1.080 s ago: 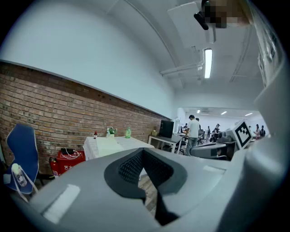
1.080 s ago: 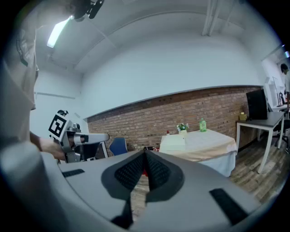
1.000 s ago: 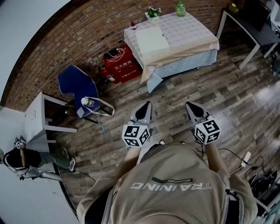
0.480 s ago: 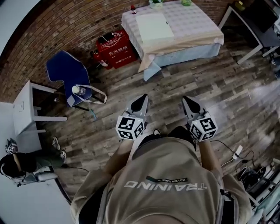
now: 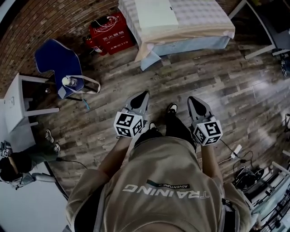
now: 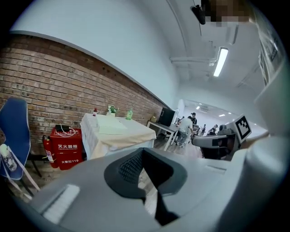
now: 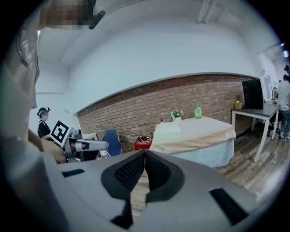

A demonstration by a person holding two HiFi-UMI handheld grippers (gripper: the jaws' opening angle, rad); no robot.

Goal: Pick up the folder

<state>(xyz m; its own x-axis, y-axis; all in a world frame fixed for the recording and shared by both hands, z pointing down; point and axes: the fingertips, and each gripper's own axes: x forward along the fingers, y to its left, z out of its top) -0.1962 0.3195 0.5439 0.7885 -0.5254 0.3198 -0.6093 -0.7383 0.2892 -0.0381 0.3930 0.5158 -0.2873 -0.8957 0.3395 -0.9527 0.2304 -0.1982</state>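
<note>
The folder [image 5: 155, 13], flat and pale, lies on a cloth-covered table [image 5: 213, 22] at the top of the head view; it also shows as a light slab [image 6: 111, 126] in the left gripper view and as a pale sheet [image 7: 168, 130] in the right gripper view. My left gripper [image 5: 141, 95] and right gripper [image 5: 194, 100] are held side by side over the wooden floor, well short of the table. Both are shut and hold nothing. Each gripper's jaws meet in its own view.
A red box [image 5: 110, 32] stands left of the table by the brick wall. A blue chair [image 5: 59, 56] with a bag and bottle and a white side table [image 5: 13, 104] sit to the left. A desk leg [image 5: 258, 50] and cables [image 5: 247, 176] lie right. A person [image 5: 18, 163] sits at far left.
The table with the folder has slid toward the top edge of the head view as the view tilted down. Both grippers have sunk a little, still shut and side by side.
</note>
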